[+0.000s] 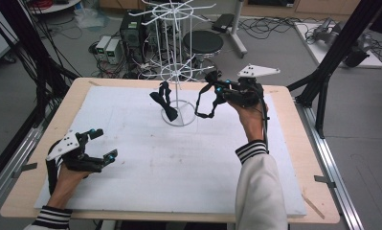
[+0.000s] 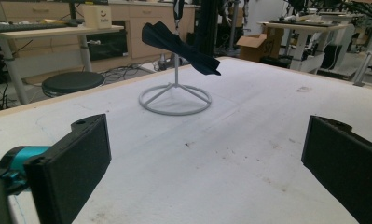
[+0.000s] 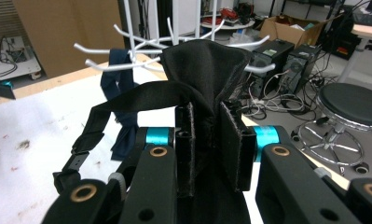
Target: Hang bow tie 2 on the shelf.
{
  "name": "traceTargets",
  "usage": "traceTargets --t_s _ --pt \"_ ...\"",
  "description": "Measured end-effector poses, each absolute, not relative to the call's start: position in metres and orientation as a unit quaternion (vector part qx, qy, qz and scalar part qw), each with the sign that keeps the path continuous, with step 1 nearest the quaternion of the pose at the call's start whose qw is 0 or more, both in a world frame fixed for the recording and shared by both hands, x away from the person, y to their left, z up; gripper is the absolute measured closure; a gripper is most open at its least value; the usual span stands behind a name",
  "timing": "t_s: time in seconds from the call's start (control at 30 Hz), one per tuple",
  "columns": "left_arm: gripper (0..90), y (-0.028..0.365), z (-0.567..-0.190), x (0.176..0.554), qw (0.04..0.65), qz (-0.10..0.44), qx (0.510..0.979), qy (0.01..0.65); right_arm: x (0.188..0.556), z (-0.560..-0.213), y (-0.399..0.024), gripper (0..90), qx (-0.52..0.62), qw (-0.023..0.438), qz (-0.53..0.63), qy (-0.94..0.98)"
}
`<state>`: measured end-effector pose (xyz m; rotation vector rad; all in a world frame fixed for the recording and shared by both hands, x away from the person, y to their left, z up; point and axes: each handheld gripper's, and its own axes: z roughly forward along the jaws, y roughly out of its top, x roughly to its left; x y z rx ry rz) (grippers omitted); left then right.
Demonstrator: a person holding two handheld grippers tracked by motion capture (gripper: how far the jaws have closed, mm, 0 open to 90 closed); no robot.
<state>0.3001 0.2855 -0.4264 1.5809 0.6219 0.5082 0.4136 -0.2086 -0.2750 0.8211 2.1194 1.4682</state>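
Black bow tie [image 3: 204, 70]: pinched between the closed jaws of the right gripper [image 1: 225, 91], held aloft just beside the white wire rack [image 1: 175, 72], strap dangling; not yet on a hook. Second bow tie [image 1: 163, 103]: dark, already hanging on the rack. Left gripper [image 1: 98, 146]: jaws apart, empty, resting low over the white board [image 1: 155, 163]. Remaining, as judged: hook the strap, release.
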Motion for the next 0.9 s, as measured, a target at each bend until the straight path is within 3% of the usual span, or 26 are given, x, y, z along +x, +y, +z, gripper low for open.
traceTargets --t_s 0.9 --pt "1.7 0.288 -0.427 0.301 0.637 0.219 0.687 0.273 0.453 -0.264 -0.201 76.6 0.306 0.265 0.517 0.754"
